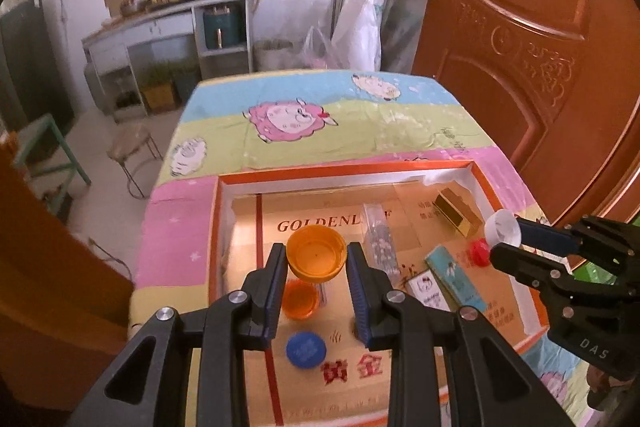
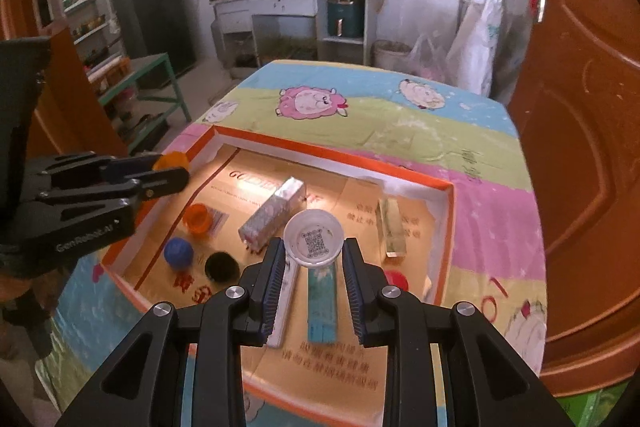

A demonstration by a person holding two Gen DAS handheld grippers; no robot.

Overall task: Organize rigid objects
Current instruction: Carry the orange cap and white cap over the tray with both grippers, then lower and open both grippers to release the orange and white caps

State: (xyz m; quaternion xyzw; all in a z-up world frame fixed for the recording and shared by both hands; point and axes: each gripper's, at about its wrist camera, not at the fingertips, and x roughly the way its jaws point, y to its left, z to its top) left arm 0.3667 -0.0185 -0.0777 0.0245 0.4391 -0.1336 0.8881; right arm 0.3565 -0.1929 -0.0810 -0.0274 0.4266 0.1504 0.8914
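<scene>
My left gripper is shut on an orange bottle cap, held above the shallow cardboard tray. It also shows in the right wrist view at the left. My right gripper is shut on a white cap with a QR code inside, above the tray. It appears in the left wrist view at the right with the white cap. In the tray lie another orange cap, a blue cap, a red cap and a black cap.
The tray also holds a silvery patterned box, a gold box, a teal box and a white box. The tray sits on a table with a sheep-pattern cloth. A brown door stands close at right.
</scene>
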